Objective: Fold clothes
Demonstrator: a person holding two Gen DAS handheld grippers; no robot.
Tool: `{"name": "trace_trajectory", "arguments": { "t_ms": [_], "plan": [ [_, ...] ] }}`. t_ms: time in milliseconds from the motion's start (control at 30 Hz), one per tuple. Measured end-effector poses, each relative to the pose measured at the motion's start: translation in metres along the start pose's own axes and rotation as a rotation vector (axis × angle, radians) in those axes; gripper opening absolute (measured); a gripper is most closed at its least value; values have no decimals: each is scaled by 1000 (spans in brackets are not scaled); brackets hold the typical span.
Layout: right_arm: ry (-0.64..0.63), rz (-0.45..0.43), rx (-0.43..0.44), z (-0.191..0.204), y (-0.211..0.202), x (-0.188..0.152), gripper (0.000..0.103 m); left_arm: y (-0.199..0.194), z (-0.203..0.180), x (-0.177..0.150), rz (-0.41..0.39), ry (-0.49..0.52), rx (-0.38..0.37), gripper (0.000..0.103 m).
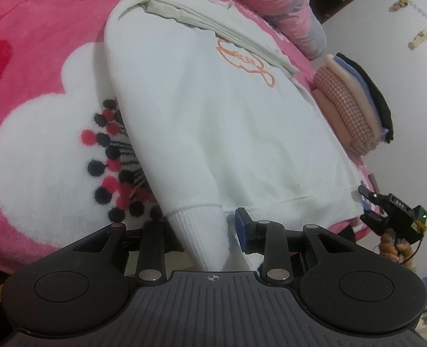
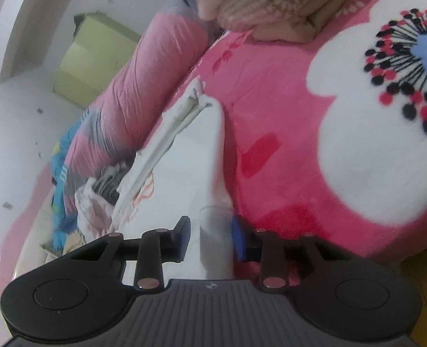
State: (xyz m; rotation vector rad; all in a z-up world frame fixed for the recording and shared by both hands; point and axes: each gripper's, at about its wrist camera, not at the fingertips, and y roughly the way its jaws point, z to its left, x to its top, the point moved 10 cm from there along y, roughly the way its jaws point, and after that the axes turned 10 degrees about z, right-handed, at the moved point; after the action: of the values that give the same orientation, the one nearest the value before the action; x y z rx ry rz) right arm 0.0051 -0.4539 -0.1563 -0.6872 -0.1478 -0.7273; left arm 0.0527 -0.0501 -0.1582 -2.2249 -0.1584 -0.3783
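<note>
A white sweatshirt (image 1: pixel 228 121) with an orange outline logo (image 1: pixel 242 57) lies flat on the pink flowered blanket (image 1: pixel 40 43). One sleeve is laid along its side, and the ribbed sleeve cuff (image 1: pixel 202 231) runs between the fingers of my left gripper (image 1: pixel 213 228). The cuff covers the left pad and stops a sliver short of the blue right pad (image 1: pixel 242 227). At the hem's far corner my right gripper (image 1: pixel 366 205) stands with its jaws apart around the edge. In the right wrist view a fold of the sweatshirt's hem (image 2: pixel 216 219) rises between the right gripper (image 2: pixel 212 234) pads, with a gap at the left pad.
A stack of folded clothes (image 1: pixel 355 107) sits at the bed's edge beside the sweatshirt. A rolled pink quilt (image 2: pixel 144 95) lies along the far side, with a heap of loose garments (image 2: pixel 97 199) below it. A yellow-green box (image 2: pixel 89 57) stands against the white wall. A person's hand (image 1: pixel 393 248) holds the right gripper.
</note>
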Motion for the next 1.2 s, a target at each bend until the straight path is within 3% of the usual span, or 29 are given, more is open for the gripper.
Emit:
{"name": "trace_trajectory", "arguments": {
  "t_ms": [133, 200, 267, 333, 433, 567, 767, 967, 1200],
  "plan": [
    [-77, 9, -65, 9, 3, -7, 32, 1, -3, -4, -13, 28, 29, 30],
    [-67, 0, -87, 7, 7, -3, 24, 2, -4, -5, -18, 38, 45, 28],
    [-39, -15, -99, 3, 12, 2, 9, 0, -4, -5, -21, 43, 65, 19],
    [-8, -35, -72, 4, 12, 2, 7, -5, -6, -5, -38, 43, 73, 12],
    [18, -90, -16, 12, 1, 0, 6, -18, -8, -4, -75, -2, 20, 9],
    [69, -164, 115, 29, -16, 0, 6, -37, -4, 6, -113, -140, -143, 7],
    [28, -226, 197, 65, -29, -5, 5, -77, -14, 12, -218, -134, -267, 5],
    [-24, -273, 239, 93, -50, -22, 5, -112, -12, 2, -297, -109, -310, 5],
    [-31, -307, 275, 109, -91, -62, 5, -146, -19, -27, -337, -76, -319, 5]
  ]
}}
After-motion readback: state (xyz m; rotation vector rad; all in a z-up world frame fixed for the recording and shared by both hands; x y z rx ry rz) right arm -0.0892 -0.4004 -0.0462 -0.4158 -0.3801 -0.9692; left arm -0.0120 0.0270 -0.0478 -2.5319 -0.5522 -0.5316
